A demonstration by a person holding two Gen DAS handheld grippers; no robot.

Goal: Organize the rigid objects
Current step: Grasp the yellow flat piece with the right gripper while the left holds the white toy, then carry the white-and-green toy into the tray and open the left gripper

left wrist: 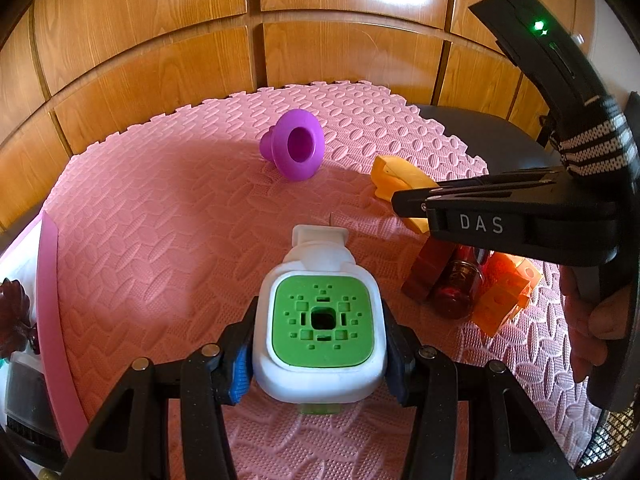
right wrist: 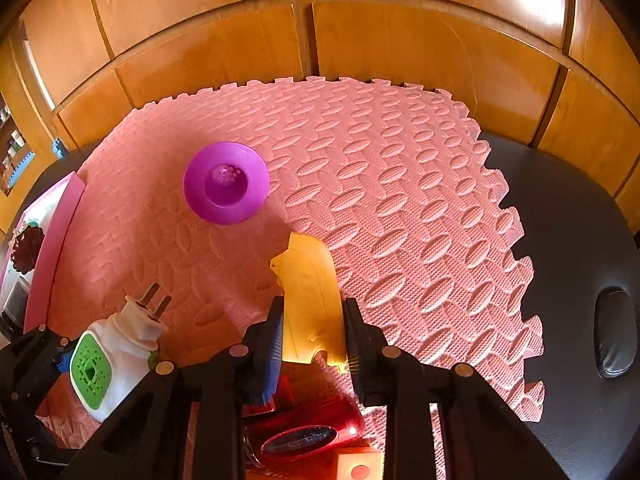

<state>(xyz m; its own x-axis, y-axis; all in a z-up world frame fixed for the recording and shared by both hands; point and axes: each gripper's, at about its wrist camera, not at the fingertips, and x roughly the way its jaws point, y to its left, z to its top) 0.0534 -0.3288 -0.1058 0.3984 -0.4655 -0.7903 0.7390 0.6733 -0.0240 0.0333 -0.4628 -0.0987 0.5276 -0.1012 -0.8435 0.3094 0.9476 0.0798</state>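
Pink foam mat (right wrist: 400, 184) over a dark table (right wrist: 568, 216). Left gripper (left wrist: 320, 356) clamped on a white plug-in device (left wrist: 320, 320), green face toward the camera. Right gripper (right wrist: 314, 332) closed on a yellow plastic piece (right wrist: 312, 300). Purple funnel (right wrist: 226, 182) lying apart on the mat, beyond both.

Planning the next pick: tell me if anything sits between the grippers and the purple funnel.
Nothing visible does. The purple funnel lies alone on the pink mat, bare mat on the near side. But the left gripper already holds the plug-in, and the right gripper the yellow piece.
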